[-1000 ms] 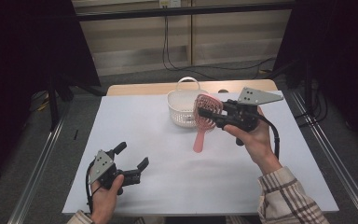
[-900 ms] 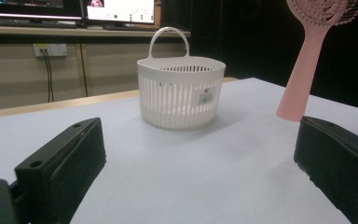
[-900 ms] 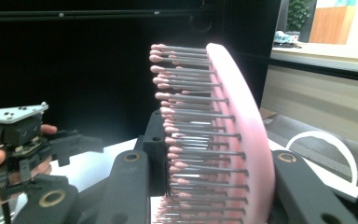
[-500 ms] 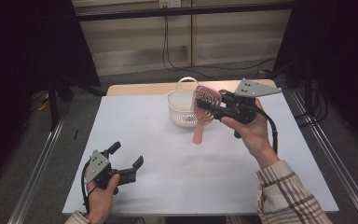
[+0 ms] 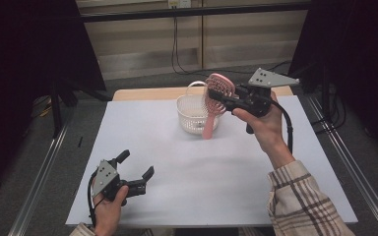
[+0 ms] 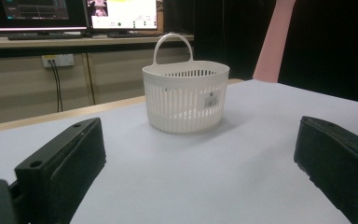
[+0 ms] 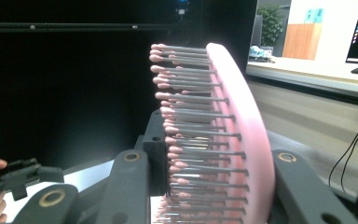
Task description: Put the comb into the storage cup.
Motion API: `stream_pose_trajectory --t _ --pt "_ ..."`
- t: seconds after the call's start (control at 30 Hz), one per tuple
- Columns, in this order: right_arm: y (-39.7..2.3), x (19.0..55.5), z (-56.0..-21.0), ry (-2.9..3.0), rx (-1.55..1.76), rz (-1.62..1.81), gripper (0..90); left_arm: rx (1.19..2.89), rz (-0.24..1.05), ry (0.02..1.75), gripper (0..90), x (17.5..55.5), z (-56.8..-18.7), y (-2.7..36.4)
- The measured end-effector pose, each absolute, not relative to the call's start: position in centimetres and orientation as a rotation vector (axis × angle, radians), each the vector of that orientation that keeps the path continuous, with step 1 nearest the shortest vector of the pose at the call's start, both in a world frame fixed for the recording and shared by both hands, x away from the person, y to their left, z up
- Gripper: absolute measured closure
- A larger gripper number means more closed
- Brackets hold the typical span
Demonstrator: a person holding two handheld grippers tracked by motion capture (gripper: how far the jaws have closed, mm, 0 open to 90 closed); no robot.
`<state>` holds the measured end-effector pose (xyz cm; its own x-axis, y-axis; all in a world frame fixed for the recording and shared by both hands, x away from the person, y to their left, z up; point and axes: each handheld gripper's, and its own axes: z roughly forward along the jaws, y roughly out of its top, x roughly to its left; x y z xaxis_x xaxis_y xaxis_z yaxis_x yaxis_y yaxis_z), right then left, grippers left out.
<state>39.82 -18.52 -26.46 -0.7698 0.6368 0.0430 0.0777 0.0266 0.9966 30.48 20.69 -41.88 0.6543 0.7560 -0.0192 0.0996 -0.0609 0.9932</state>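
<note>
My right gripper (image 5: 220, 98) is shut on the bristled head of a pink hairbrush (image 5: 210, 117), held up in the air just right of a white slotted basket (image 5: 191, 112). The brush's handle hangs down in front of the basket's right side. In the right gripper view the brush (image 7: 235, 126) stands upright between the jaws, bristles facing left. My left gripper (image 5: 137, 164) rests low near the table's front left, open with nothing between its fingers. Its own view looks between the wide-apart jaws at the basket (image 6: 186, 98), with the pink handle (image 6: 272, 42) behind it.
A white sheet (image 5: 236, 167) covers the table, with a wooden edge at the back. Metal rails run along both sides of the table. Monitors (image 6: 74, 14) sit on a shelf beyond the basket. The basket has an upright loop handle (image 6: 170, 44).
My right hand has lifted the hairbrush higher and tipped it more upright beside the basket. The left gripper has stayed where it was, still open.
</note>
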Motion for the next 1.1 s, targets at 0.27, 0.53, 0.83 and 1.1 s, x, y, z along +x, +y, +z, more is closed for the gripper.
stream_pose_trajectory --t 0.27,0.53,0.83,1.1 --pt "-18.2 40.4 -25.5 1.868 0.739 1.778 64.0 1.548 0.626 0.739 2.2 30.5 -41.9 21.0" --pt "-18.0 40.9 -24.6 1.824 0.743 1.784 64.0 1.541 0.619 0.743 2.1 30.5 -41.9 21.0" --pt "-18.5 42.1 -24.3 1.764 0.793 1.79 64.0 1.534 0.621 0.744 2.1 30.5 -41.8 21.0" --pt "-18.8 43.5 -24.2 1.723 0.833 1.787 64.0 1.539 0.619 0.744 2.1 30.5 -41.8 21.1"
